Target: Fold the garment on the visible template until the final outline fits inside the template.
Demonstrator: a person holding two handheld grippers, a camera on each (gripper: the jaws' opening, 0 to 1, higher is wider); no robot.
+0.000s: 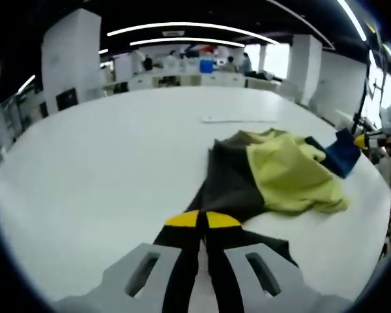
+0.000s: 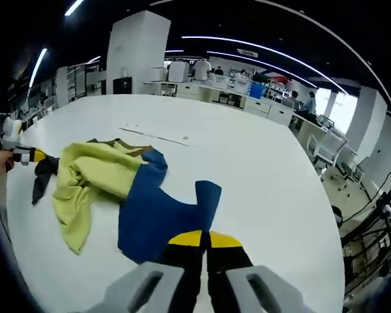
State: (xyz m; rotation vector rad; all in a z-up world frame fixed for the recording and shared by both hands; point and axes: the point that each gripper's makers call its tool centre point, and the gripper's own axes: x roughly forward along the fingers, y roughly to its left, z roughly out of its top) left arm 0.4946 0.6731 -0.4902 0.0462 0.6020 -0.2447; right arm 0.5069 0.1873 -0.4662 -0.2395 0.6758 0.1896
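Broad white worktop [image 1: 98, 169] in an open office. Garment [image 1: 274, 171] crumpled across it, yellow-green, dark and blue. Left gripper [image 1: 202, 220] jaws pinched together on its dark end; right gripper [image 2: 205, 239] jaws clamped on the blue edge.

Bright even light from ceiling strip lamps, soft faint shadows, strong fisheye bending at edges

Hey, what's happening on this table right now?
A person is working a crumpled garment on a white table with two handheld grippers. The left gripper is shut on its dark part, the right gripper on its blue part. The yellow-green middle lies bunched between them, so it is not yet folded.
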